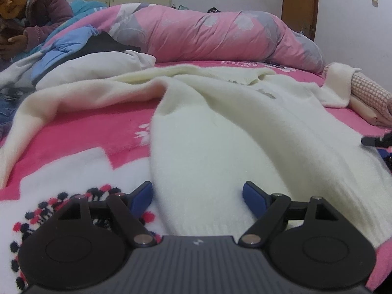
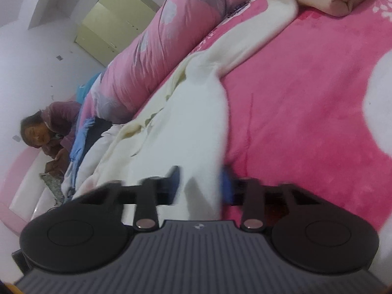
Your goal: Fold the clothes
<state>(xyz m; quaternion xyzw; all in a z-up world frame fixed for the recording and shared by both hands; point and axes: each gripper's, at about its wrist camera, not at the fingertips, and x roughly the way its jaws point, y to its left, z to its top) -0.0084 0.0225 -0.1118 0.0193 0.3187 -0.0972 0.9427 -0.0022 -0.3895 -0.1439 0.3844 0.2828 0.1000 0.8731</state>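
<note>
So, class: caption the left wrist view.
Open left tool poised over the hem of a cream sweater on a pink blanket.

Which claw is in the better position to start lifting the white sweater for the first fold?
Probably the right claw: the white sweater hem sits between its pads. The left claw stands open over the hem.

My left gripper [image 1: 198,197]: black linkage arms w/ silver pivot pins, blue finger pads [image 1: 253,199]. Grey ribbed body behind, small white logo. Right gripper [image 2: 199,183] same build.

Rolled pink quilt [image 1: 196,34] – seated person [image 1: 36,12] beside it, pale cabinet [image 2: 110,24].
</note>
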